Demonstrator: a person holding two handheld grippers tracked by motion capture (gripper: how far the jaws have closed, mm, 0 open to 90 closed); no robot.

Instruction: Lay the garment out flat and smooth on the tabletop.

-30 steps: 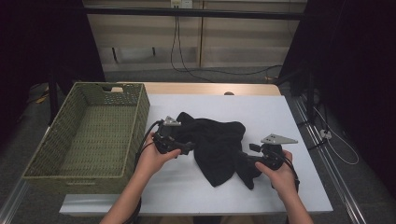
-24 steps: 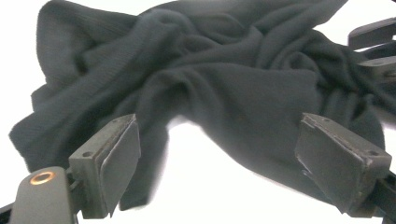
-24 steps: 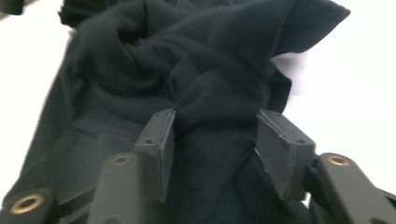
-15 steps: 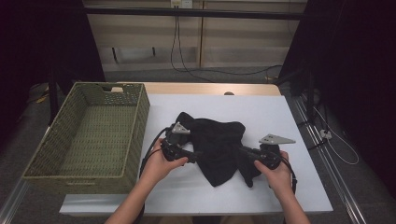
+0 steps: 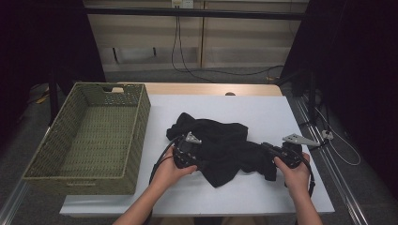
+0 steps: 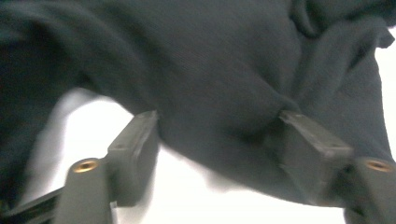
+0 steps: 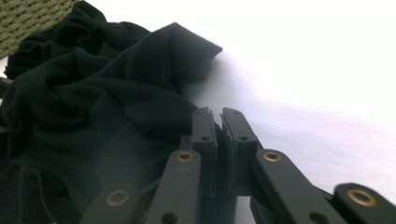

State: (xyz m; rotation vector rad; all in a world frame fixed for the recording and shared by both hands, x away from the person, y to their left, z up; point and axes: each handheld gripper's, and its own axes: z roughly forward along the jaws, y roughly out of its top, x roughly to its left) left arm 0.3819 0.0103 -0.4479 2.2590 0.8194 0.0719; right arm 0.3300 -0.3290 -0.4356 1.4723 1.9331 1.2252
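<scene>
Black garment (image 5: 220,147), tabletop centre: right tool (image 5: 272,151) clamped on its right edge, left tool (image 5: 199,161) closing, wide, astride its left fold.

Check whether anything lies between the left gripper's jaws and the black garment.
Nothing visible does. The left gripper already has a fold of the black garment between its jaws, which have just been closing, over the white table.

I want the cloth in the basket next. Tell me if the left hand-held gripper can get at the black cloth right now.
Probably yes. The left hand-held gripper already has a fold of the black cloth between its jaws, which have just been closing, and nothing lies in the way. The wicker basket stands apart.
</scene>
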